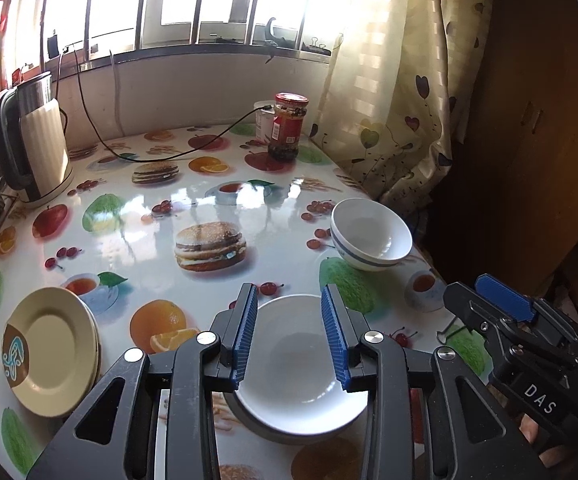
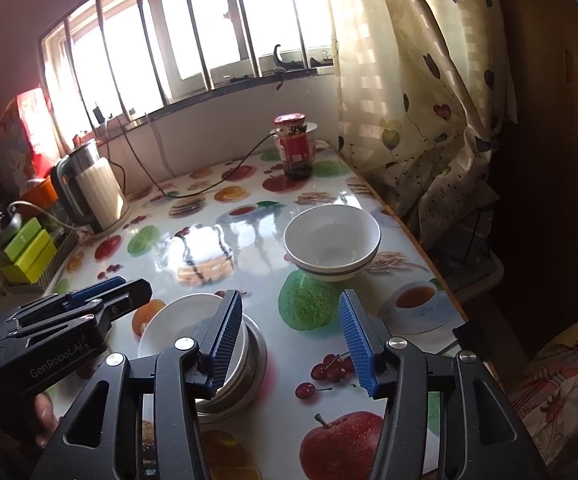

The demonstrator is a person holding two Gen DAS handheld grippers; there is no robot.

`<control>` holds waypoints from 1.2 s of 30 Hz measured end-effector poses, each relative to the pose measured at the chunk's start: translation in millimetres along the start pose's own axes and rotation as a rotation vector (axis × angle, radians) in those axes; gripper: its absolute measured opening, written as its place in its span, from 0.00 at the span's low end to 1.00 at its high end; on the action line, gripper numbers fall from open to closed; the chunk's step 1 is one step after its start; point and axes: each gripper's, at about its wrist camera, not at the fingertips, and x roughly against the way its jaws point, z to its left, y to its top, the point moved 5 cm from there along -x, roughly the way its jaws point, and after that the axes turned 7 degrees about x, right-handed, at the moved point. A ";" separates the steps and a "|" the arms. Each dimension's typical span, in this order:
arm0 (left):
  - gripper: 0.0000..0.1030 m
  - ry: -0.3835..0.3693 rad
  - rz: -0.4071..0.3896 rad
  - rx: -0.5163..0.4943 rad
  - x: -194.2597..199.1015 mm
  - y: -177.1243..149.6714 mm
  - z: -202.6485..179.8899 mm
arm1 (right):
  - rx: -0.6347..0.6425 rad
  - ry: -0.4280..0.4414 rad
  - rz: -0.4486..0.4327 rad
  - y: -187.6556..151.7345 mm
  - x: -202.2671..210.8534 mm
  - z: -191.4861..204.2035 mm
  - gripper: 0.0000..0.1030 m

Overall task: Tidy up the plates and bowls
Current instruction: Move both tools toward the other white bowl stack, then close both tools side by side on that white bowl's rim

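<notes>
A white bowl (image 1: 297, 364) sits on a grey saucer near the table's front; my left gripper (image 1: 291, 336) is open, its jaws hanging over the bowl, empty. The same bowl (image 2: 185, 324) shows in the right wrist view, left of my open, empty right gripper (image 2: 291, 340). A white bowl with blue stripes (image 1: 371, 234) stands at the right edge, also in the right wrist view (image 2: 332, 242). A stack of cream plates (image 1: 51, 350) lies at the front left. The right gripper body (image 1: 529, 344) and the left gripper body (image 2: 61, 328) appear in each other's views.
An electric kettle (image 1: 35, 144) stands at the back left with a cord across the fruit-print table (image 1: 209, 204). A red-lidded jar (image 1: 289, 126) stands at the back by a curtain (image 1: 393, 92). Green boxes (image 2: 29, 250) sit left of the table. The table's right edge (image 2: 429, 256) drops off.
</notes>
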 end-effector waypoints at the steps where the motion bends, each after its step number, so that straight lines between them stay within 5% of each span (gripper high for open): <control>1: 0.34 -0.004 0.000 0.000 -2.2 2.5 -1.6 | -0.002 0.000 -0.001 1.9 -1.6 -3.2 0.50; 16: 0.34 0.011 0.030 -0.056 -51.1 35.9 -34.6 | -0.048 -0.038 0.016 25.1 -46.2 -64.9 0.51; 24: 0.34 -0.018 0.123 -0.035 -91.8 42.9 -47.0 | -0.040 -0.061 0.048 34.6 -80.2 -88.0 0.51; 36: 0.34 0.040 0.204 -0.057 -137.7 44.1 -59.2 | -0.048 -0.043 0.117 33.5 -127.4 -105.8 0.51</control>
